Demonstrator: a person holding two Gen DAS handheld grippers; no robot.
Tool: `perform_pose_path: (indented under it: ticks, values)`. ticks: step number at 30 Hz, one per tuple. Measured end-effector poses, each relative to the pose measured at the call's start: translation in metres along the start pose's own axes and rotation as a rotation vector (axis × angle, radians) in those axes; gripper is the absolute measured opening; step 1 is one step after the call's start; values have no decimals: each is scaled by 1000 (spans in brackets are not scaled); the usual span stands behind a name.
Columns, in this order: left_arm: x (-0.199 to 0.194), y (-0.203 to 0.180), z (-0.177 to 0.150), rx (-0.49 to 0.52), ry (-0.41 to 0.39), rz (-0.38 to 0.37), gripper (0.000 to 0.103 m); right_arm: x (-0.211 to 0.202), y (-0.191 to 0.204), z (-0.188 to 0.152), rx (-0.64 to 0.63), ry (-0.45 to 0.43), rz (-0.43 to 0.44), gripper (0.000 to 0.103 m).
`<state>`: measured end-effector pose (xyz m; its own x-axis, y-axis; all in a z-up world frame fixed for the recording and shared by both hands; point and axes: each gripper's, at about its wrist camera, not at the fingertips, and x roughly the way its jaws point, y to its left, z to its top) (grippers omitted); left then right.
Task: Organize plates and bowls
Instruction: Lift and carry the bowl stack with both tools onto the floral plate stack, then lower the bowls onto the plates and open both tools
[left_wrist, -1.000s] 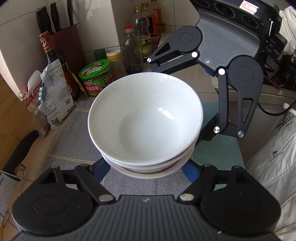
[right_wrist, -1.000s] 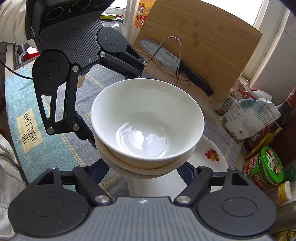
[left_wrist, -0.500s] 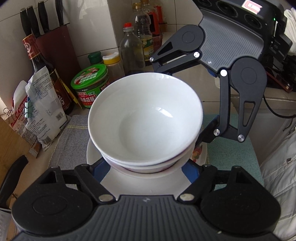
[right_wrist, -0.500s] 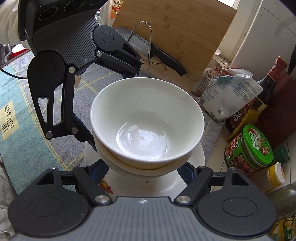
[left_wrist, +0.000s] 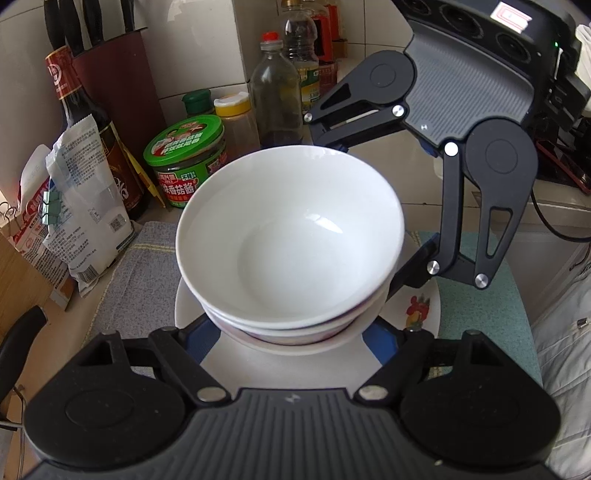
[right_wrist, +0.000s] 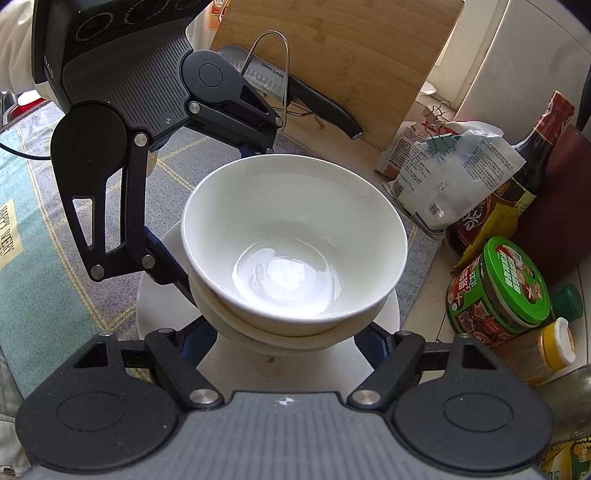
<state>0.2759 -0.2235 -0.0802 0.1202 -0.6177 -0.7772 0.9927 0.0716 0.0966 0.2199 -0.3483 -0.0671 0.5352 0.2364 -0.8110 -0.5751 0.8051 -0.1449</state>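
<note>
Fingers (left_wrist: 380, 338) of left gripper (left_wrist: 291, 339) and right gripper (right_wrist: 288, 341) clamp the nested stack of white ceramic bowls (left_wrist: 290, 240) over the white round plate (right_wrist: 155, 295). Stacking done; set-down remains.

left gripper (left_wrist: 291, 328): black ribbed housing | two round black side discs | silver pivot screws | blue finger pads | small white bolt mark on housing || right gripper (right_wrist: 288, 334): same black ribbed build | slotted black linkage arms | silver rivets | black cable trailing from its housing | white padded sleeve (left_wrist: 565, 354) beside the right gripper's linkage
</note>
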Motion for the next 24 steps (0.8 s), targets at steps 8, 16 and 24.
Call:
perform_pose_path:
  ticks: [8,16,24]
  values:
    - [1,3,-1,-23,-2,-5,83,1,-1,-1,2,-5,-4,85]
    - [-8,-1,-4,-55,-54,39,100,-7,4,0,-9,-44,-36,103]
    - [-37,-18,-18,-169,-106,185,102,-14,8,-6,30,-43,-60,103]
